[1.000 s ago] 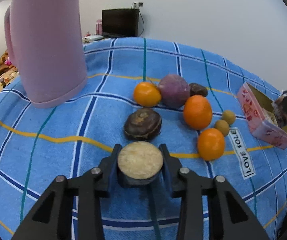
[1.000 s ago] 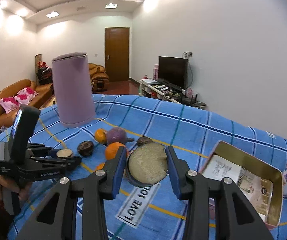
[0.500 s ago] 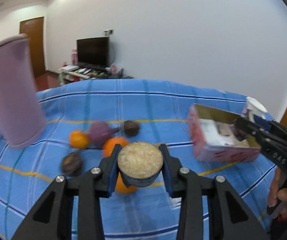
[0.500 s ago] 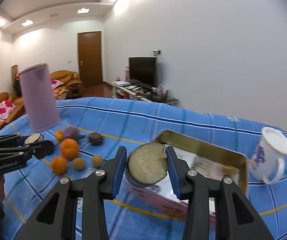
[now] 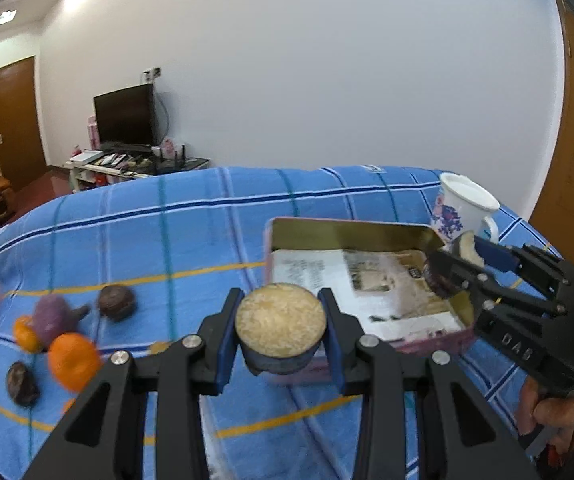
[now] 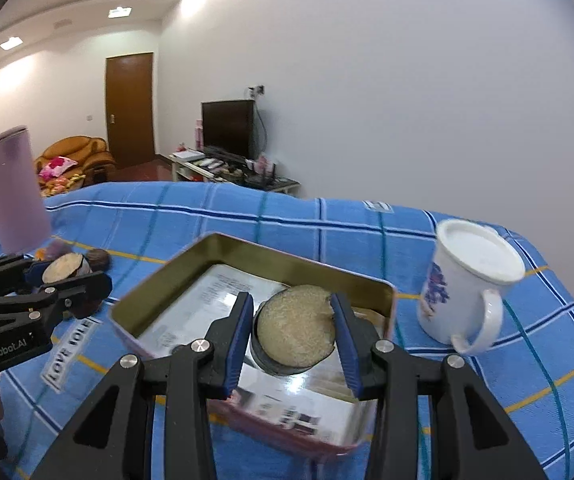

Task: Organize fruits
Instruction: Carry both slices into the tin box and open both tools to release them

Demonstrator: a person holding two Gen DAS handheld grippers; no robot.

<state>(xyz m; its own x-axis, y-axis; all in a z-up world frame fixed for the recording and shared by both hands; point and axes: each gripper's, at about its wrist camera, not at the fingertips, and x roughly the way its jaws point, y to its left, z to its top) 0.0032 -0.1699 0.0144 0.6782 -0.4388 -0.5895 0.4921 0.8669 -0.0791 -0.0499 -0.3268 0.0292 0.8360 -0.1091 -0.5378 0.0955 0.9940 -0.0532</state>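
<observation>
A blue plaid cloth (image 5: 207, 240) covers the desk from edge to edge, with a wide bare stretch between the fruit cluster at the left and the tin at the right. The open rectangular tin (image 6: 247, 248), gold inside with printed paper on its floor, sits near the cloth's right side; its far rim stands just beside a white floral mug (image 6: 467, 288), which is close to the desk's right edge. A tall lilac cylinder (image 6: 13, 188) stands upright at the far left.

The right tool (image 6: 293, 330) is closed on a halved dark-skinned fruit (image 6: 295, 330), cut face toward the camera, held over the tin's interior within its walls. The left tool (image 5: 279, 330) is clamped on a second halved fruit (image 5: 281, 326), held above the cloth at the tin's near-left corner.

Loose on the cloth lie an orange (image 5: 73, 360), a purple fruit (image 5: 53, 318), and two dark round fruits (image 5: 117, 302), blurred, well apart from the tin.
</observation>
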